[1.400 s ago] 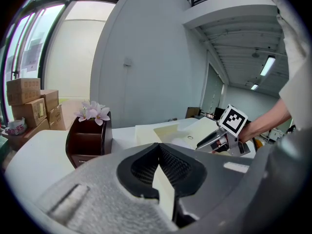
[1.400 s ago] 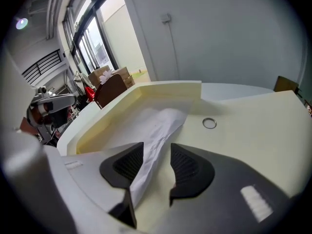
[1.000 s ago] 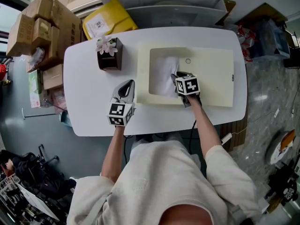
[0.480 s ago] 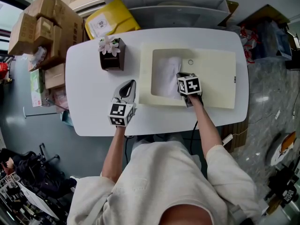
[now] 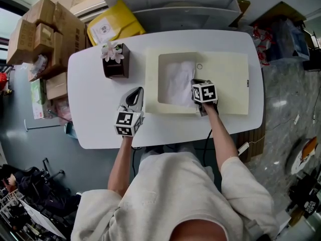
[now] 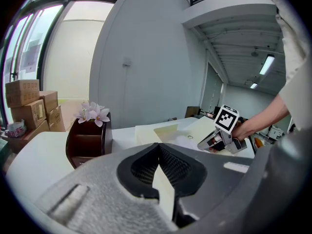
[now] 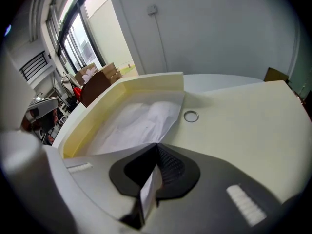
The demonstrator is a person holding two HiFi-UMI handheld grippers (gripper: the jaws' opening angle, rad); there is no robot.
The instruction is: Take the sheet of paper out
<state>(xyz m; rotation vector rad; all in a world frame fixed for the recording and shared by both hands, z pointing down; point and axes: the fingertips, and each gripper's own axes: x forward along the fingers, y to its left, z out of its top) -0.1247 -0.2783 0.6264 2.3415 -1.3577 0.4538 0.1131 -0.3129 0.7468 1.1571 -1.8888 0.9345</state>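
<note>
A white sheet of paper (image 5: 178,82) lies crumpled in the rectangular recess of a flat cream box (image 5: 225,79) on the white table (image 5: 90,109). My right gripper (image 5: 194,84) points down at the recess's near right corner. It is shut on the sheet's near edge. In the right gripper view the paper (image 7: 141,123) runs up into the closed jaws of the right gripper (image 7: 156,146), and a strip of it shows between the pads. My left gripper (image 5: 136,91) rests on the table left of the box, shut and holding nothing, its jaws meeting in the left gripper view (image 6: 158,146).
A small metal ring (image 5: 199,67) lies on the box beside the recess. A brown holder with flowers (image 5: 115,59) stands at the table's back left. Cardboard boxes (image 5: 45,29) and a yellow parcel (image 5: 113,21) sit on the floor beyond the table.
The right gripper has shifted a little to the right along the recess's near edge, and the paper has followed it toward the right wall. The left gripper has stayed put.
</note>
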